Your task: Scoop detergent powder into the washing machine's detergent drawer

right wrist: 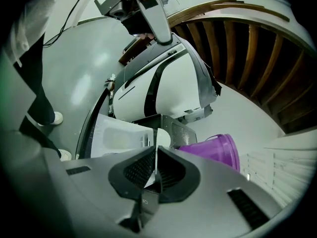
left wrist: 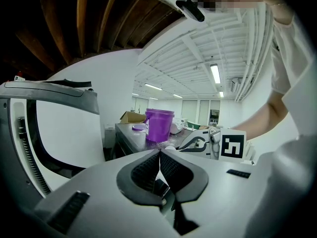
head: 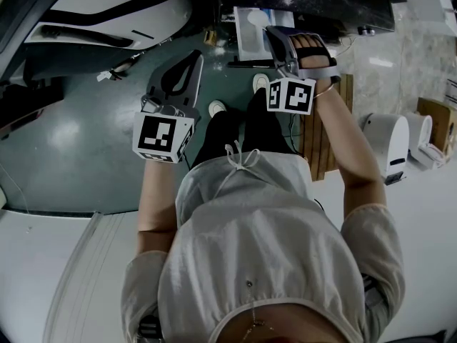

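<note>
Both grippers empty. Left gripper [left wrist: 159,153] jaws are pressed together with nothing between them, and it's held off to the side over the floor. Right gripper [right wrist: 156,148] jaws are also together with nothing in them, pointing at the work area.

Drawer [right wrist: 121,135] is lying on the dark table [left wrist: 126,135], just ahead-left of the right jaws. Purple tub [right wrist: 214,150] is just beside it on the right. Loose specks on the table between them look like spilled powder.

My read: scooping not started, the step is getting hold of a scoop. A pale oval shape [head: 256,19] in the drawer may be it; can't confirm.

To do it well:
- Open the right jaws wide before closing in, not at contact.
- Grip the handle near the bowl, bowl level.
- Keep the left gripper free to steady the tub; it looks light and may slide.
- Carry low and level straight over into the drawer, tip slowly.
</note>
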`<action>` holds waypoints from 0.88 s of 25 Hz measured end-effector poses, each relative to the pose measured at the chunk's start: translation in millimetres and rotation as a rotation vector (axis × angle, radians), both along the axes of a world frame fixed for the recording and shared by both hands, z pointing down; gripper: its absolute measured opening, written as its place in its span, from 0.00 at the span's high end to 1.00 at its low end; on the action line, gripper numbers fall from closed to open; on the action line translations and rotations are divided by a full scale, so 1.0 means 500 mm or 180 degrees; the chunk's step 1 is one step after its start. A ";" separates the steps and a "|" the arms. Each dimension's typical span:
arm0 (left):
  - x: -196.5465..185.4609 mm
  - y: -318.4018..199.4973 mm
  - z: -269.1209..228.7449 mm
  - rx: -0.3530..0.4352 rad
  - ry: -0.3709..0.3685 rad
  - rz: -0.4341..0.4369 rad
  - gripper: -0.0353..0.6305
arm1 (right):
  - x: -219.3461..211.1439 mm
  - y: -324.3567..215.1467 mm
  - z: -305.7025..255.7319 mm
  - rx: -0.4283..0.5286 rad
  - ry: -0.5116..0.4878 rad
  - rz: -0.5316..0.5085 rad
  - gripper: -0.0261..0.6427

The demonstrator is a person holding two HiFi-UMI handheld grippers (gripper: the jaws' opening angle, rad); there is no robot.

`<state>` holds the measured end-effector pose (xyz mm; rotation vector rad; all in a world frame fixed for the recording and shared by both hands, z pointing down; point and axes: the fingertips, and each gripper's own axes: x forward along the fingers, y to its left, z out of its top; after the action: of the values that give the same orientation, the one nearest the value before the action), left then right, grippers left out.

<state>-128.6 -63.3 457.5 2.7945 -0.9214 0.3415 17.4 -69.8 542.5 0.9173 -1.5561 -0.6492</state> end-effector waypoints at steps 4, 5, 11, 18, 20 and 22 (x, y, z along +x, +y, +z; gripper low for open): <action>0.006 0.000 -0.007 0.0021 -0.0005 0.0013 0.91 | 0.003 0.002 -0.004 -0.0154 -0.0431 0.0193 0.94; 0.008 0.000 -0.009 0.0029 -0.0004 0.0018 0.91 | 0.003 0.003 -0.005 -0.0200 -0.0581 0.0253 0.94; 0.023 -0.006 -0.030 0.0093 0.0010 0.0045 0.91 | 0.012 0.011 -0.038 -0.0428 -0.1468 0.0635 0.94; 0.044 -0.020 -0.069 0.0205 0.0041 0.0057 0.91 | 0.051 0.012 -0.084 -0.0808 -0.3204 0.1487 0.94; 0.048 -0.024 -0.083 0.0240 0.0047 0.0048 0.91 | 0.068 0.011 -0.099 -0.0840 -0.3572 0.1680 0.94; 0.051 -0.028 -0.098 0.0276 0.0052 0.0032 0.91 | 0.077 0.011 -0.115 -0.0866 -0.3845 0.1789 0.94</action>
<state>-103.3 -77.5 408.5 2.8768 -0.9408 0.2861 56.0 -64.4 485.0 1.5668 -2.1561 0.6603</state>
